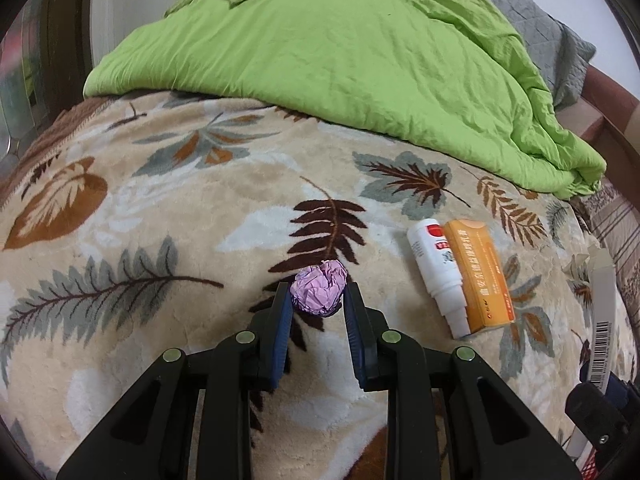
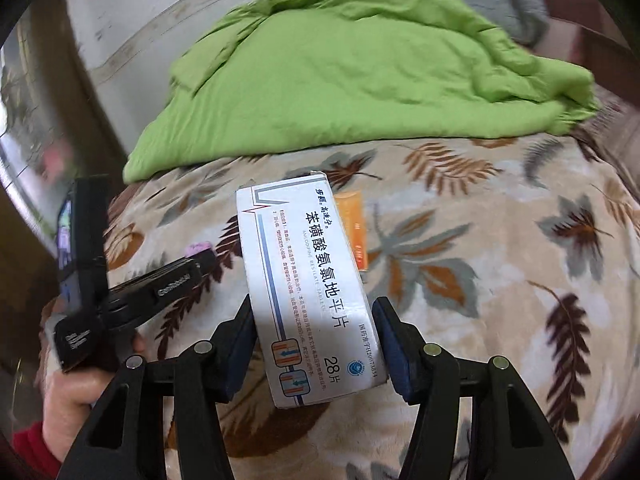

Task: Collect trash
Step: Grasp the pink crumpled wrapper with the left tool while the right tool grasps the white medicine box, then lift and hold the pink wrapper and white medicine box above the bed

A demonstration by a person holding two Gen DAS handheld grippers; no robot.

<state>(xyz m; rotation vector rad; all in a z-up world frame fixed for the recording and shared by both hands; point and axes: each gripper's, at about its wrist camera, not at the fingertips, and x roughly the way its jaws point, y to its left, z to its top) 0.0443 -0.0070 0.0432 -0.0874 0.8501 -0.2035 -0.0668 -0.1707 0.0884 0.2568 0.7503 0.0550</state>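
In the left wrist view my left gripper [image 1: 317,294] is shut on a crumpled purple paper ball [image 1: 319,286], low over the leaf-patterned blanket [image 1: 160,208]. To its right lie a white bottle [image 1: 434,276] and an orange box [image 1: 478,276], side by side. In the right wrist view my right gripper [image 2: 314,316] is shut on a white medicine box [image 2: 308,288], both pads against its sides, tilted above the blanket. The orange box [image 2: 353,232] peeks out behind it. At the left a hand [image 2: 76,392] holds the left gripper [image 2: 202,259] with the purple ball [image 2: 199,247].
A bunched green quilt [image 1: 340,60] covers the far half of the bed, with a grey quilted cover [image 1: 552,28] behind it. A crumpled pale paper [image 1: 576,270] lies near the bed's right edge. A wall [image 2: 132,12] runs along the far left side.
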